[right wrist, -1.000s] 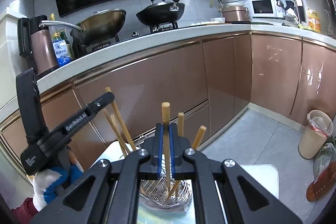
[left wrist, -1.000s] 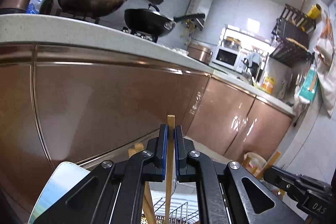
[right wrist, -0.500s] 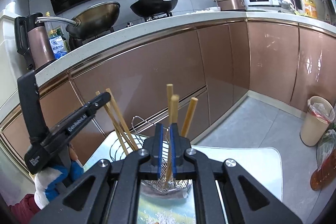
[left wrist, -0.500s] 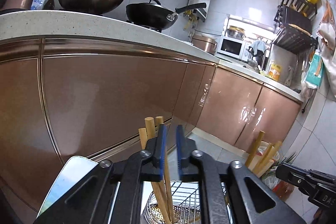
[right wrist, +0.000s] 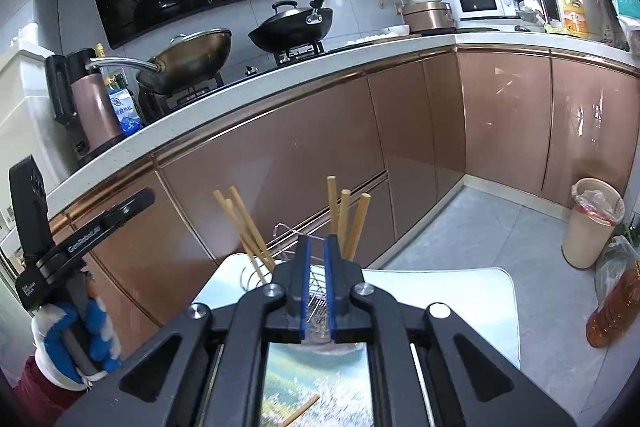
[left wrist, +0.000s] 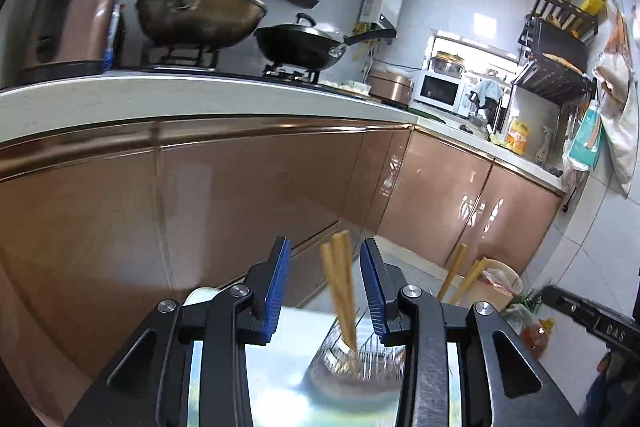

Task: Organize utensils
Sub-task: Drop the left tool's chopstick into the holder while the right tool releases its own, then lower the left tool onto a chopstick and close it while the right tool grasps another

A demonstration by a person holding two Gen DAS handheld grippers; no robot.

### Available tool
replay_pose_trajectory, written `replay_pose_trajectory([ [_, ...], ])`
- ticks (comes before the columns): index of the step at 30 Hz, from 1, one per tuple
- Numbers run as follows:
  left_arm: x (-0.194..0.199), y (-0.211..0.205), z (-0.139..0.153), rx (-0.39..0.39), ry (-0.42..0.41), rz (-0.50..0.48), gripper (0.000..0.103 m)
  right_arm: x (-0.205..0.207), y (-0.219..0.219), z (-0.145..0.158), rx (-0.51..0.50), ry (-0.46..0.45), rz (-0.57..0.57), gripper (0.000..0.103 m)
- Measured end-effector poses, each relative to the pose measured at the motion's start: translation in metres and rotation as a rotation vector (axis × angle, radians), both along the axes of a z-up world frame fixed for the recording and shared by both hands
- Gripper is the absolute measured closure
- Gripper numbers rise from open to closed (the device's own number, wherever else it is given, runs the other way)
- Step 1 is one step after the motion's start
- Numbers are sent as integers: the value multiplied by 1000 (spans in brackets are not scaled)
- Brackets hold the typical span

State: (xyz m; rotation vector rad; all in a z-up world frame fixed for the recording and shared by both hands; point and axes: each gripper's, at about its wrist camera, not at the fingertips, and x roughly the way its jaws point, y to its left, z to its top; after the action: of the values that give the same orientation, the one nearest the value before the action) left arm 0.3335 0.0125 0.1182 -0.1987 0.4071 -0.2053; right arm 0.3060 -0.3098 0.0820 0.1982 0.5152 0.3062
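Observation:
A wire utensil holder stands on the glass table with two bunches of wooden chopsticks upright in it, a left bunch and a right bunch. My left gripper hangs just in front of the holder with its jaws opening. Chopsticks show between its blue pads, but neither pad touches them. My right gripper is shut with nothing in it, close in front of the holder. One loose chopstick lies on the table below it.
A hand in a blue-and-white glove holds the left tool at the left edge. Copper cabinet fronts rise close behind the table. On the floor to the right stand a bin and an oil bottle.
Each gripper held a chopstick a second ago. Both chopsticks now stand in the holder. Both grippers have drawn back and up, and the left jaws have spread apart.

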Motion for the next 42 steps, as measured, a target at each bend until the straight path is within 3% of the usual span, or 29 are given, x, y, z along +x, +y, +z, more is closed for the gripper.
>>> replay_pose_trajectory([
  [5,-33,33,6,33,48,22,66,-27,6,13,-6,13,-7,96],
  [11,-63,67,-13,42,160,35,60,-55,21,6,-10,78,14,96],
  [18,-63,76,-84,42,414,-22,55,-65,47,-55,-18,273,58,78],
  [21,-52,72,-124,50,548,-52,55,-60,59,-89,-17,379,83,78],
  [25,-39,69,-165,75,666,-51,55,-48,73,-131,-46,498,88,78],
  [34,-16,62,-213,123,791,-57,55,-11,86,-198,-102,673,50,78],
  [42,-4,49,-231,160,837,-73,57,0,98,-223,-174,734,53,77],
])
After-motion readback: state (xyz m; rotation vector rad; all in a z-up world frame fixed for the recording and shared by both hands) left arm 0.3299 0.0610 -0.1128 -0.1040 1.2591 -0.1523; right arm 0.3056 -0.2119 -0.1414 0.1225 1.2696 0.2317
